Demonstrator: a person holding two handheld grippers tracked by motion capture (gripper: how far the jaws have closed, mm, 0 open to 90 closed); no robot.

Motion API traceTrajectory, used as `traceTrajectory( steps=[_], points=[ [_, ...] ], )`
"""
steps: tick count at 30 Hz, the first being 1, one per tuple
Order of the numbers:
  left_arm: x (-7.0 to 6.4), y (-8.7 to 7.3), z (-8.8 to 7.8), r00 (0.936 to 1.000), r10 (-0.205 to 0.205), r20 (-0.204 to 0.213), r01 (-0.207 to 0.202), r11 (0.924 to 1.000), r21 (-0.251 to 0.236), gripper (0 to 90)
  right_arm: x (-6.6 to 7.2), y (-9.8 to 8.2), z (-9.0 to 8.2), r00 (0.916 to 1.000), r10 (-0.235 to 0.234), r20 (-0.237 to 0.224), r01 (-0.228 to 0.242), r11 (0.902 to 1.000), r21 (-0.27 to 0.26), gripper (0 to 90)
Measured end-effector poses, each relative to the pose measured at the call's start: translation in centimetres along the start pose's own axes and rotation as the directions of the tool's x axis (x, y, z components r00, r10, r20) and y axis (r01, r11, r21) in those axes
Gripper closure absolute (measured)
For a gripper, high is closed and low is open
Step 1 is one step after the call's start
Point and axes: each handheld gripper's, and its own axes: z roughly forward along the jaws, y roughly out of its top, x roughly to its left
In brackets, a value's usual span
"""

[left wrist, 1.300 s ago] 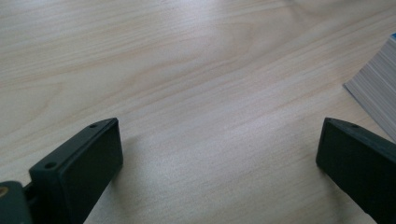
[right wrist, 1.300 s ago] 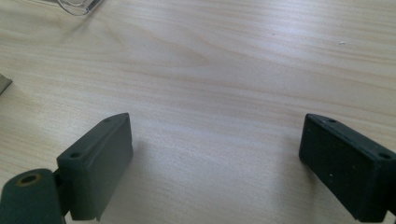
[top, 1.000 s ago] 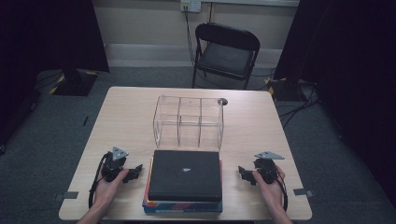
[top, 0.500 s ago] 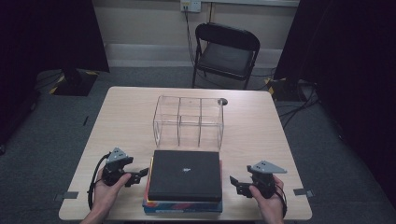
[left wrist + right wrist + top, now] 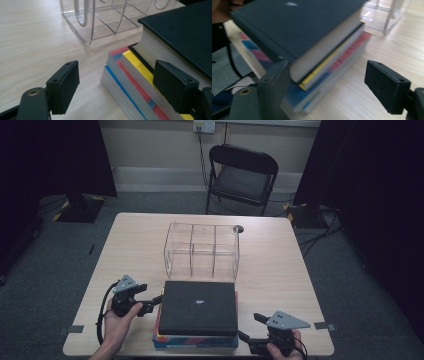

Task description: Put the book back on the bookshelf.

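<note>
The wooden table (image 5: pixel 280 270) carries a clear plastic organizer (image 5: pixel 202 249) and, just in front of it, a stack of books (image 5: pixel 198 320) with a black book (image 5: pixel 200 307) on top. The left gripper (image 5: pixel 152 303) and the right gripper (image 5: pixel 248 327) flank the stack; both have been closing slightly, yet their jaws stay spread and pinch nothing.

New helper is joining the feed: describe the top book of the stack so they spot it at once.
On the wooden table, in front of the clear divided organizer, a stack of books sits at the near edge. The top book is thick with a plain black cover, unlike the thinner blue, red and yellow books beneath it.
</note>
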Motion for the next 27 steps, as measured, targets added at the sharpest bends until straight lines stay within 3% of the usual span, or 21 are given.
traceTrajectory(
  steps=[5, 8, 10, 13, 18, 27],
  points=[
    [-0.5, -0.1, -0.2, 0.9998, 0.008, 0.016, -0.008, 0.9999, -0.011, 24.6, 0.7, 0.1, 0.6, 0.9994, -0.022, -0.028, 0.022, 0.9997, 0.005, 20.5],
    [-0.3, -0.1, -0.5, 0.9979, -0.006, 0.065, 0.007, 0.9997, -0.022, 25.4, 0.7, 0.1, 1.3, 0.9993, -0.024, -0.029, 0.024, 0.9996, 0.014, 18.6],
    [-0.3, -0.2, -0.5, 0.9972, -0.007, 0.075, 0.008, 0.9997, -0.024, 26.7, 0.6, 0.1, 1.5, 0.9993, -0.023, -0.031, 0.023, 0.9997, 0.009, 15.2],
    [-0.3, -0.2, -0.6, 0.9957, -0.008, 0.092, 0.010, 0.9996, -0.025, 33.6, 0.6, 0.3, 1.6, 0.9995, -0.026, -0.018, 0.026, 0.9997, 0.003, 12.5],
    [-0.3, -0.3, -0.9, 0.9896, -0.022, 0.142, 0.026, 0.9993, -0.027, 42.6, 0.3, 0.4, 1.7, 0.9982, -0.049, -0.035, 0.050, 0.9988, 0.004, 12.3],
    [-0.5, -0.4, -1.2, 0.9858, -0.019, 0.167, 0.023, 0.9994, -0.025, 49.4, 0.2, 0.5, 1.8, 0.9969, -0.065, -0.044, 0.065, 0.9979, 0.007, 12.3]
  ],
)
